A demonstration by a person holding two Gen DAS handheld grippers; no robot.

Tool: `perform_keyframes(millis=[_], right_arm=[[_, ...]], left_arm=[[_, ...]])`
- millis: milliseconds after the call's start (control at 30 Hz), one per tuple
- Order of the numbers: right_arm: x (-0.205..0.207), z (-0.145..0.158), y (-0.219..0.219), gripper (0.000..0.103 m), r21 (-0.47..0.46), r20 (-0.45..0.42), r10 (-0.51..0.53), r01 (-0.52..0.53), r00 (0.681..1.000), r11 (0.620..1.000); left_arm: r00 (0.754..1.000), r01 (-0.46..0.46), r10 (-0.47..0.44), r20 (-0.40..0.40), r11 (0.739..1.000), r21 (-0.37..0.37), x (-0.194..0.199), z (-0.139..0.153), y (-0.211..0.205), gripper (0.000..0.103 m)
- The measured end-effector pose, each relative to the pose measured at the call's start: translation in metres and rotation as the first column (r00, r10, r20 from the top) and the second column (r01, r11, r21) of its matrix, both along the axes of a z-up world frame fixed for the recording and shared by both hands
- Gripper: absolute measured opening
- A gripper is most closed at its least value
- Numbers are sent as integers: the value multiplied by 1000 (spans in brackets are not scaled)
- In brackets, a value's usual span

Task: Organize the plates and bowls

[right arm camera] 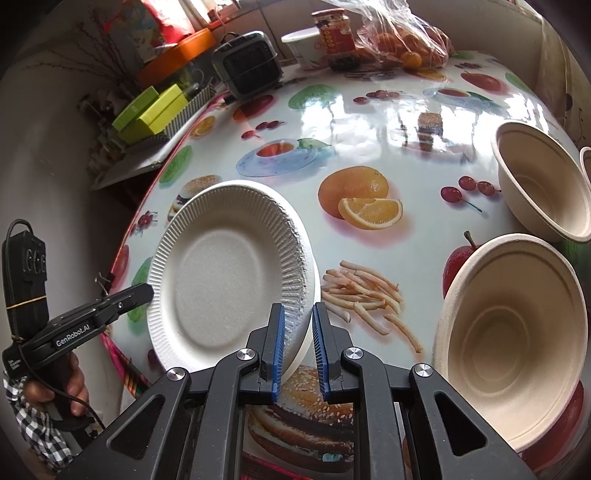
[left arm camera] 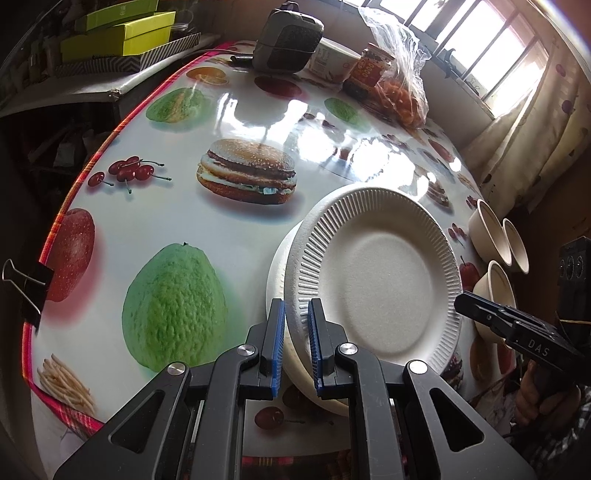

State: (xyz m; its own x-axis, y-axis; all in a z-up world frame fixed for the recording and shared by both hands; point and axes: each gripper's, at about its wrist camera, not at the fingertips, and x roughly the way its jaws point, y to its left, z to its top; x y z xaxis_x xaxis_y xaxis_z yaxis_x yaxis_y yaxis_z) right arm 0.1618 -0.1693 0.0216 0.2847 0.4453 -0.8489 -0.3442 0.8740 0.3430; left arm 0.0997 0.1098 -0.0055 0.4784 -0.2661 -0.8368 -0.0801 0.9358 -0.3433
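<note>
White moulded pulp, ribbed at the rim: one paper plate (left arm camera: 384, 273), lower right of centre in the left wrist view, held tilted above a second plate (left arm camera: 277, 273) whose edge shows beneath it on the left side. Left gripper (left arm camera: 296, 306), bottom centre of that view, blue-padded jaws set narrow and clamped on the upper plate's near rim. Right gripper (right arm camera: 298, 314), bottom centre of the right wrist view, jaws likewise narrow, gripping the opposite rim of the same plate, seen at centre left of that frame. Each gripper also appears side-on at the edge of the other's view, with a hand (right arm camera: 74, 384) and a checked sleeve (right arm camera: 26, 413) at lower left of the right wrist view. Beige pulp bowls, three: one large bowl (right arm camera: 513, 343) at lower right of the right wrist view, a second bowl (right arm camera: 543, 188) at upper right, a third bowl (right arm camera: 586, 162) cut by the right edge. Table (left arm camera: 229, 229) under a glossy cloth printed with fruit, burgers and fries. Far end, top of frame: dark small appliance (left arm camera: 288, 37), white tub (left arm camera: 332, 61), jar (left arm camera: 371, 68), clear bag of oranges (left arm camera: 402, 92). Yellow-green boxes (left arm camera: 118, 33) at upper left, off the table. Binder clip (left arm camera: 26, 288) on the cloth's left edge.
</note>
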Motion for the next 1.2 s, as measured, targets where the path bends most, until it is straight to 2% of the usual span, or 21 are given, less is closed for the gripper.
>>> perform_keyframes(millis=[1200], right_arm=[[3, -11, 7, 17, -19, -14, 10, -11, 1000, 1000]], left_arm=[[1000, -11, 11, -10, 1000, -7, -2, -9, 3, 14]])
